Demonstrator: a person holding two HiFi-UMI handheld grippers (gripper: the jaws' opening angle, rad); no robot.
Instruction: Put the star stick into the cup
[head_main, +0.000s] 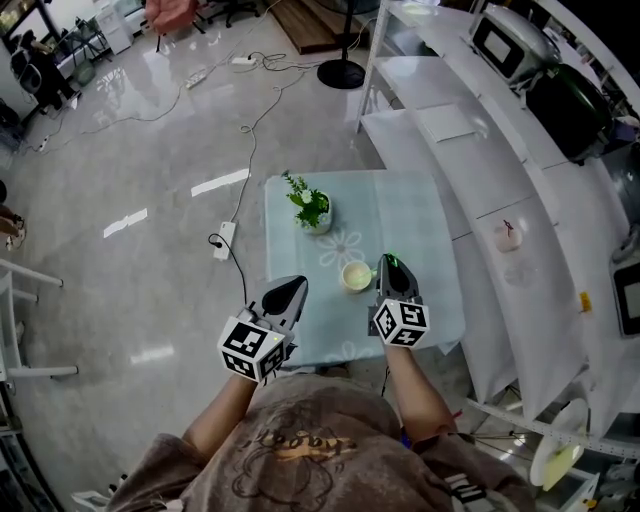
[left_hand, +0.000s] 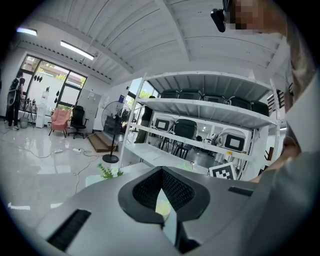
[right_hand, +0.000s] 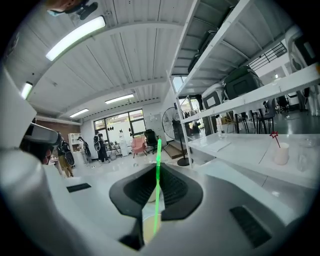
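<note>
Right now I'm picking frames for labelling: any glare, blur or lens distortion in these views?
Head view: glare on the glossy floor, shelves bowed. Left gripper view: heavy fisheye, black corners, ceiling lights blown out. Right gripper view: same fisheye; green stick between the tongs looks sharp.

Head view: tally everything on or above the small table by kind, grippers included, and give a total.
Grippers: 2, the left gripper and the right gripper
Green stick: 1, clamped in the right gripper
Cup: 1
Potted plant: 1
Total: 5
</note>
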